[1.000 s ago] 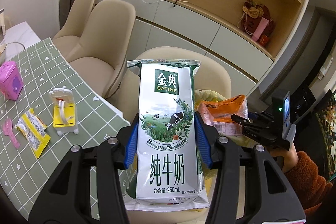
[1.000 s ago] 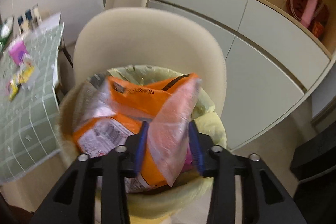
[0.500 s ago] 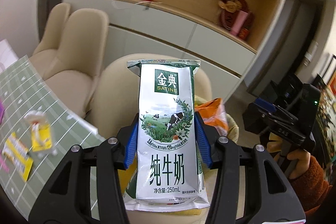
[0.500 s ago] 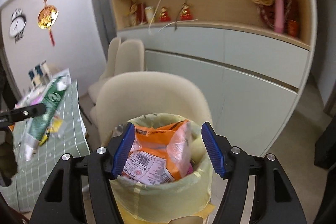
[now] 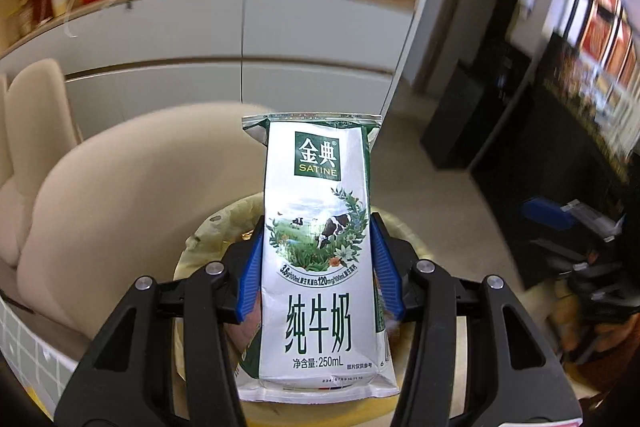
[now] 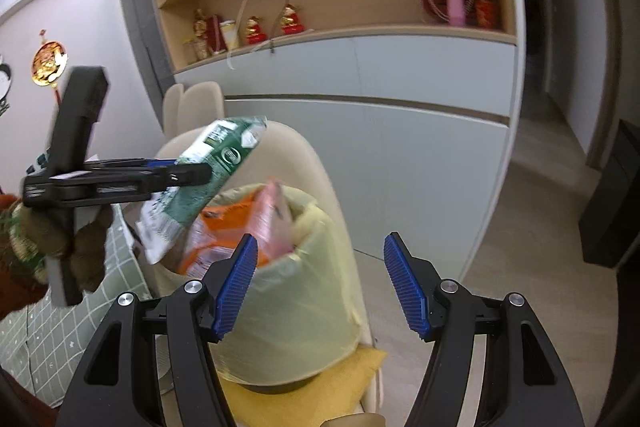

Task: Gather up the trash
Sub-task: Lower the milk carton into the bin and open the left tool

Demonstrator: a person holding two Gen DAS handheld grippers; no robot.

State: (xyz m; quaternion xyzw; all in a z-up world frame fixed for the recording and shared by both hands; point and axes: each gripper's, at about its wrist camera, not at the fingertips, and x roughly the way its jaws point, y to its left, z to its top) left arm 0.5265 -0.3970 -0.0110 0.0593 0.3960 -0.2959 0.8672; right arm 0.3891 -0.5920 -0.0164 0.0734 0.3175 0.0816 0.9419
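Observation:
My left gripper [image 5: 318, 263] is shut on a white and green milk carton [image 5: 318, 251] and holds it over the mouth of the trash bin [image 5: 208, 239], which is lined with a yellow bag. In the right wrist view the carton [image 6: 200, 179] hangs tilted over the bin [image 6: 296, 291], held by the left gripper [image 6: 188, 173]. An orange snack bag [image 6: 240, 223] sticks out of the bin. My right gripper [image 6: 320, 279] is open and empty, just in front of the bin.
The bin stands on a cream chair [image 5: 100, 211] with a yellow cushion [image 6: 320, 391]. A table with a green checked cloth [image 6: 60, 311] is at the left. A white cabinet [image 6: 400, 131] and shelves are behind. A dark unit [image 5: 472, 115] stands at the right.
My right gripper let go of the orange snack bag in the bin, opened and drew back. My left gripper carried the milk carton from beside the table to over the bin.

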